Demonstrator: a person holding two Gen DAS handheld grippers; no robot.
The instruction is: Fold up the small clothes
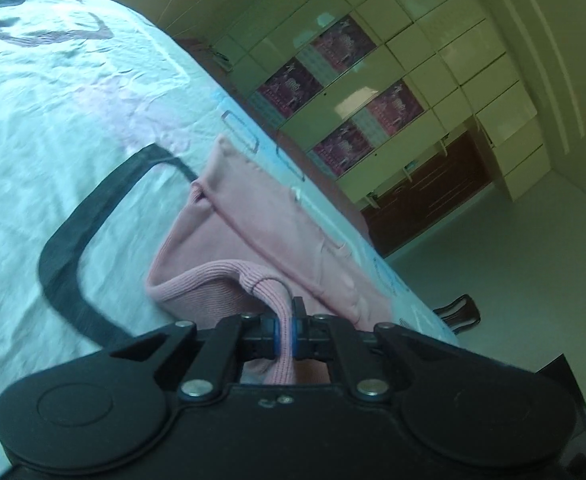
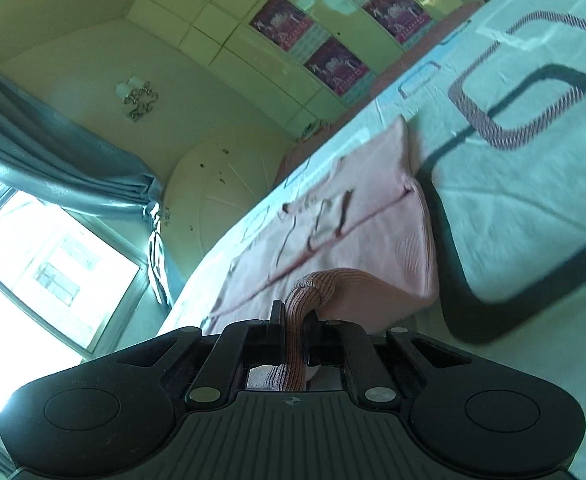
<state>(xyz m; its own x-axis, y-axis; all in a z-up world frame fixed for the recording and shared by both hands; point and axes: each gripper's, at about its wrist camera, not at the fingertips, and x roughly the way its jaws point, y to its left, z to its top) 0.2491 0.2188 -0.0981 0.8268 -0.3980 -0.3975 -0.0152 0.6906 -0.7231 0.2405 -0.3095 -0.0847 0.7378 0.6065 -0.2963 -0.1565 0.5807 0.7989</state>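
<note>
One pink garment (image 1: pixel 253 224) is lying on the bedsheet (image 1: pixel 53 140), stretching toward 12 o'clock from both tongs. Left gripper (image 1: pixel 286 330) and right gripper (image 2: pixel 295 338) are each pinching the ribbed hem, jaws nearly closed on it. Fabric is looking soft, light, limp; hem corners are probably gripping best. Count: one garment, two tongs

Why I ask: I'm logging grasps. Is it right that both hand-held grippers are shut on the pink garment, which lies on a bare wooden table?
Not a table: the pink garment lies on a patterned bedsheet, per the right wrist view. Both the left hand-held gripper and right hand-held gripper are shut on it.
</note>
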